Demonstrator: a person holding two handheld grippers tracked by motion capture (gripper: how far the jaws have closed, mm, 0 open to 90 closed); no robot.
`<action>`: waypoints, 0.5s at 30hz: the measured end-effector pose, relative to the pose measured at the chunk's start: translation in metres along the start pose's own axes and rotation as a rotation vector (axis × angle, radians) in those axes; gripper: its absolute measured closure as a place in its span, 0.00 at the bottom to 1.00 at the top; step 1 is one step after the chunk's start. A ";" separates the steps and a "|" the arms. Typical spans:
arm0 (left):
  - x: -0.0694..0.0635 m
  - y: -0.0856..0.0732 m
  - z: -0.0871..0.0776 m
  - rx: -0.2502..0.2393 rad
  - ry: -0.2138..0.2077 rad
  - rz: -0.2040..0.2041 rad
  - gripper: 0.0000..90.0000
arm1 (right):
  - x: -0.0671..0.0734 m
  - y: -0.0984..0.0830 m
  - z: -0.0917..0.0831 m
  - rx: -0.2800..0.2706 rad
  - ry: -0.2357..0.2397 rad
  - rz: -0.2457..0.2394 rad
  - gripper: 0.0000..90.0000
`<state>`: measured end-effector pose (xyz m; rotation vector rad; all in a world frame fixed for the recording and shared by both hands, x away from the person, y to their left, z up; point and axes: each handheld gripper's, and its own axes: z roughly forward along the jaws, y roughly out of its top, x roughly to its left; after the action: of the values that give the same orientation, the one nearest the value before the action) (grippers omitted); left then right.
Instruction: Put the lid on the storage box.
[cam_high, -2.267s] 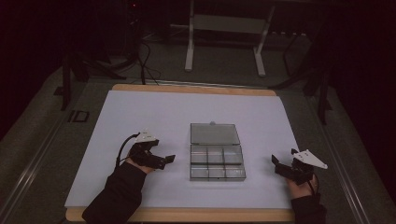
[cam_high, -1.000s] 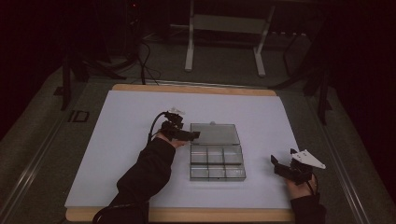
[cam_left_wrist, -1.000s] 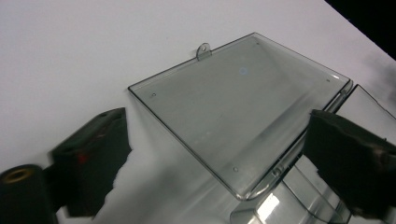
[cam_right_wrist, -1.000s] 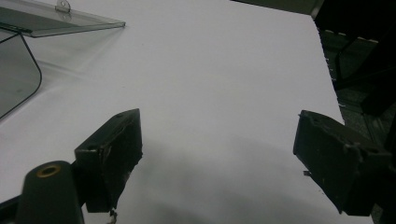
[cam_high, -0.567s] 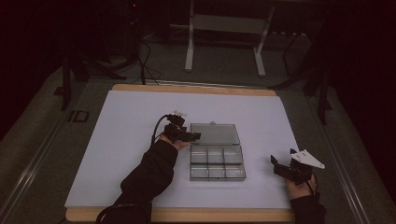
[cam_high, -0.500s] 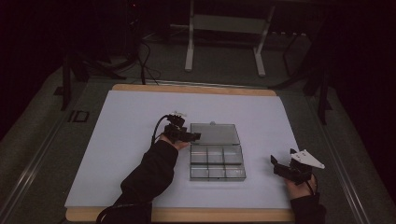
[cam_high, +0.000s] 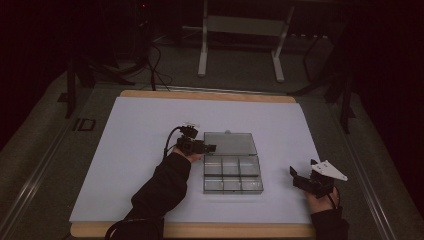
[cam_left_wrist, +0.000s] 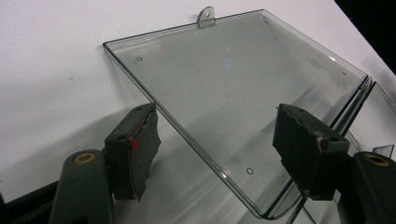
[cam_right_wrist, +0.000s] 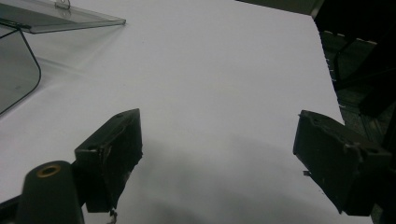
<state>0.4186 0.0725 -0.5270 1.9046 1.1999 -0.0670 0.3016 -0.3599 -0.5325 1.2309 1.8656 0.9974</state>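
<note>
A clear, grey-tinted plastic compartment box (cam_high: 232, 167) is lying on a plain white sheet (cam_high: 140, 140) that is covering a light wooden surface (cam_high: 200, 94). The black left gripper (cam_high: 207, 148) and black right gripper (cam_high: 296, 176) are showing dark, worn pads (cam_left_wrist: 140, 149).

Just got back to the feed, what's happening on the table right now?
A person works a clear compartment box on a white sheet. Its lid lies open flat behind the tray. The left tongs have come to the lid's left edge, and their jaws have just been closing, with the edge between them but the pads not yet pressing on it. The right tongs rest open on the sheet to the right of the box, holding nothing.
</note>
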 end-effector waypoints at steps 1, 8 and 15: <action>0.000 0.000 0.000 0.000 0.000 0.000 0.37 | 0.000 0.000 0.000 0.000 0.000 -0.001 0.17; 0.011 -0.001 0.001 0.017 -0.085 -0.067 0.41 | -0.001 0.000 0.000 0.004 0.002 0.005 0.17; 0.007 0.000 -0.003 -0.014 -0.110 -0.025 0.55 | -0.001 0.000 0.000 0.005 0.000 0.007 0.17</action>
<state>0.4218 0.0800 -0.5281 1.8492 1.1478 -0.1742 0.3022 -0.3604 -0.5323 1.2406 1.8658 0.9969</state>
